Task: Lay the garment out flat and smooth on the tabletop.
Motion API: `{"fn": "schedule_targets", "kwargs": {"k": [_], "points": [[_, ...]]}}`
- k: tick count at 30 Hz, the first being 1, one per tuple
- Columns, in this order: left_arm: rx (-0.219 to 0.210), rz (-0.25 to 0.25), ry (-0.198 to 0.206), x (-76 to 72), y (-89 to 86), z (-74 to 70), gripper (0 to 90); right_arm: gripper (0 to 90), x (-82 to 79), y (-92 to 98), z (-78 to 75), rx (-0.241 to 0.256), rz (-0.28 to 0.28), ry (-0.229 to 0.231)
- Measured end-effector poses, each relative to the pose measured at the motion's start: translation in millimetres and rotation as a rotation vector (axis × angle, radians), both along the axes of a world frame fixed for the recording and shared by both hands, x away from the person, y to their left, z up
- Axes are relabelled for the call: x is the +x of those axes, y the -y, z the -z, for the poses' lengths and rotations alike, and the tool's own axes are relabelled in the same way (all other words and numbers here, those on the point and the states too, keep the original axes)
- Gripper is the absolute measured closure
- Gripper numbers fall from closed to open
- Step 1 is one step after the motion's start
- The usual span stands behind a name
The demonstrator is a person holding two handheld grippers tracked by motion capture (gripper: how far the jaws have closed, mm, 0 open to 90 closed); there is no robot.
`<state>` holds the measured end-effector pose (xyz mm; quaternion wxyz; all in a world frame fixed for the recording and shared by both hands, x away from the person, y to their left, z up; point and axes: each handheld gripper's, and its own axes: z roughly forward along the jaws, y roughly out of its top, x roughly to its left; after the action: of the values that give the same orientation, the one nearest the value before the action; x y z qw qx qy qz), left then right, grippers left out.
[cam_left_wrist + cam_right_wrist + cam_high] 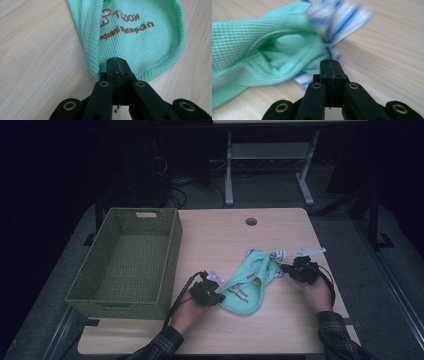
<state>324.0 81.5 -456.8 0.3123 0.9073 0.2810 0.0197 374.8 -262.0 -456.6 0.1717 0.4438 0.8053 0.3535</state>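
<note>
Cloth point(248, 282), mint green with a waffle weave, lies bunched on the wooden table point(280, 330) a little toward four o'clock of the table's centre, stretched between the two grippers. Brown embroidered lettering shows on its rounded lower part, and a white-and-blue striped label point(342, 17) sticks out of its upper end. At the cloth's seven o'clock edge the left gripper point(117, 66) has its jaws pressed together on the hem, pinching the fabric. At the cloth's two o'clock end the right gripper point(330, 67) has its jaws closed on the gathered fabric just below the striped label. Each gripper is held by a hand in a plaid sleeve. At nine o'clock of the cloth, well apart, stands an olive woven basket point(171, 255) along the table's left edge.
</note>
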Motion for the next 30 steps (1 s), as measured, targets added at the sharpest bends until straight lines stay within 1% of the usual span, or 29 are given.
{"fn": "schedule_targets", "kwargs": {"k": [1, 2, 3, 4, 6, 7, 8, 9, 10, 11, 12, 14, 15, 16, 17, 18, 19, 20, 21, 22, 23, 25, 26, 27, 30], "points": [[0.0, 0.0, 0.0, 0.0, 0.0, 0.0, 89.6, 89.9, -0.1, 8.6, -3.7, 0.007, 0.012, 0.013], [-0.001, -0.001, 0.0, -0.1, 0.0, 0.1, 89.6, 89.9, -0.1, 8.6, -3.7, 0.007, 0.012, 0.013], [-0.002, -0.002, -0.001, 0.0, 0.0, 0.1, 89.6, 89.9, -0.2, 17.4, -5.2, 0.024, 0.029, 0.013], [-0.002, -0.002, -0.001, 0.0, 0.0, 0.1, 89.6, 89.9, -0.2, 17.4, -5.2, 0.024, 0.029, 0.013], [-0.002, -0.002, -0.001, 0.0, 0.0, 0.1, 89.6, 89.8, -1.0, 22.3, -4.6, 0.043, 0.033, 0.007], [-0.007, -0.007, -0.002, -0.2, 0.3, 0.3, 89.5, 89.8, -3.2, 22.8, -3.7, 0.049, 0.021, -0.001], [-0.017, -0.01, -0.01, -0.1, 0.5, 0.5, 88.7, 89.7, -4.7, 22.0, -3.7, 0.051, 0.017, -0.006], [-0.017, -0.01, -0.01, -0.1, 0.5, 0.5, 86.5, 89.6, -6.3, 21.2, -3.9, 0.055, 0.01, -0.009], [-0.013, -0.002, -0.022, 0.9, -0.1, -0.3, 86.5, 89.6, -6.3, 21.2, -3.9, 0.055, 0.01, -0.009], [-0.006, 0.009, -0.027, 1.3, 0.2, -1.1, 83.6, 88.7, -8.6, 20.1, -4.3, 0.066, 0.004, -0.015], [-0.009, 0.005, -0.023, -0.3, 3.2, -2.9, 79.7, 85.7, -13.5, 17.3, -5.4, 0.078, -0.015, -0.022], [-0.013, 0.013, -0.019, -0.1, 3.6, -5.1, 77.5, 84.8, -16.4, 15.1, -6.0, 0.081, -0.025, -0.023], [-0.035, 0.01, -0.001, 0.6, 5.3, -10.5, 77.0, 82.6, -21.8, 11.5, -7.1, 0.08, -0.051, -0.019], [-0.035, 0.01, -0.001, 0.6, 5.3, -10.5, 76.0, 82.6, -21.8, 11.5, -7.1, 0.08, -0.051, -0.019], [-0.042, 0.003, 0.02, 3.8, 8.2, -15.6, 74.6, 81.0, -27.1, 6.6, -8.1, 0.091, -0.064, -0.032], [-0.042, 0.003, 0.02, 3.8, 8.2, -15.6, 72.9, 81.0, -27.1, 6.6, -8.1, 0.091, -0.064, -0.032], [-0.043, -0.002, 0.031, 6.0, 10.1, -17.8, 72.9, 80.1, -28.5, 4.4, -8.0, 0.09, -0.077, -0.026], [-0.04, 0.003, 0.044, 9.1, 11.3, -19.7, 71.9, 79.5, -30.6, 1.3, -7.4, 0.092, -0.084, -0.031], [-0.047, -0.007, 0.052, 11.6, 13.4, -20.7, 71.1, 79.2, -32.7, -1.8, -6.4, 0.091, -0.094, -0.034], [-0.041, -0.002, 0.058, 14.9, 14.6, -21.7, 70.2, 78.5, -35.5, -5.7, -5.8, 0.093, -0.1, -0.05], [-0.035, -0.007, 0.071, 21.3, 18.2, -21.5, 67.9, 77.0, -40.6, -12.1, -4.7, 0.092, -0.126, -0.056], [-0.029, -0.006, 0.081, 26.8, 22.3, -20.8, 66.1, 74.4, -46.4, -18.7, -4.9, 0.098, -0.144, -0.064], [-0.029, -0.006, 0.081, 26.8, 22.3, -20.8, 65.0, 74.4, -46.4, -18.7, -4.9, 0.098, -0.144, -0.064], [-0.018, -0.003, 0.092, 32.0, 26.7, -18.9, 64.1, 71.2, -51.2, -24.2, -4.9, 0.095, -0.163, -0.065], [-0.014, -0.006, 0.092, 36.4, 30.4, -15.7, 62.9, 69.0, -55.4, -28.6, -5.3, 0.108, -0.18, -0.065]]}}
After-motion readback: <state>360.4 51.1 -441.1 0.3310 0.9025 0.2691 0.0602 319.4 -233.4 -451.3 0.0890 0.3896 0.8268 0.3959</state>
